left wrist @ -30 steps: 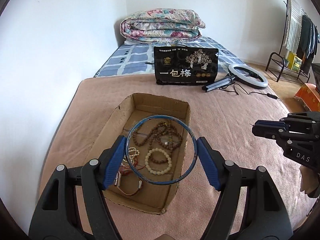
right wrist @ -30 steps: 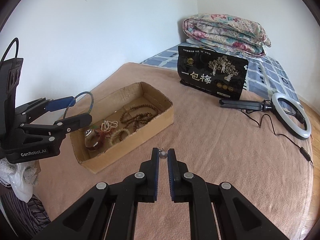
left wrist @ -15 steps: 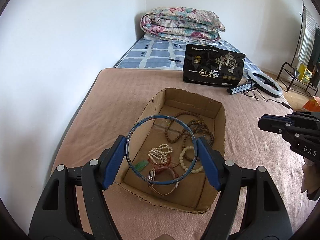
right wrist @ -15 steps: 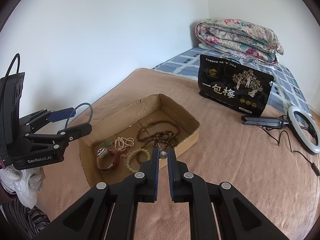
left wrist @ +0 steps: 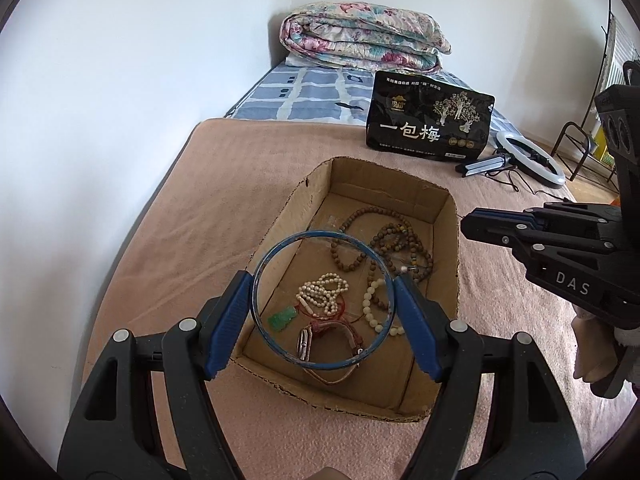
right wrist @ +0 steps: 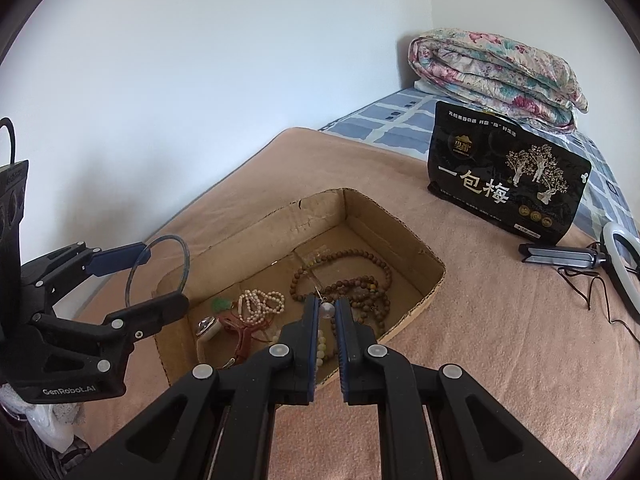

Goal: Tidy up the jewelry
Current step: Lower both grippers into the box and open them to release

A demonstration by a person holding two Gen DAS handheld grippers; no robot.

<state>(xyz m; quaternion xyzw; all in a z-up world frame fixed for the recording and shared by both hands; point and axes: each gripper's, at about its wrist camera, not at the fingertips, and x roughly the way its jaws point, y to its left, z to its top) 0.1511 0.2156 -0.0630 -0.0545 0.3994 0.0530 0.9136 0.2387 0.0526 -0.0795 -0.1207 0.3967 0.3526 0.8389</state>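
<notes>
Here left fingers [left wrist: 323,312] clamp a blue bangle [left wrist: 280,248]; right fingers [right wrist: 328,312] pinch a small pendant [right wrist: 326,309].

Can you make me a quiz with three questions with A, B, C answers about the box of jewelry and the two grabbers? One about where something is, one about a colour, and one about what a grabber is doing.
1. Where does the brown bead necklace lie?
A. Inside the cardboard box
B. On the folded quilt
C. On the floor

2. What colour is the bangle in the left gripper?
A. Red
B. Blue
C. Yellow

3. What is the right gripper doing?
A. Standing wide open with nothing in it
B. Holding the black bag
C. Pinching a small silver bead

Answers:
1. A, the brown beads rest on the floor of the box, next to the white bead bracelet.
2. B, the ring between the left pads is blue.
3. C, the right fingers are nearly together with the small bead caught at their tips.
</notes>
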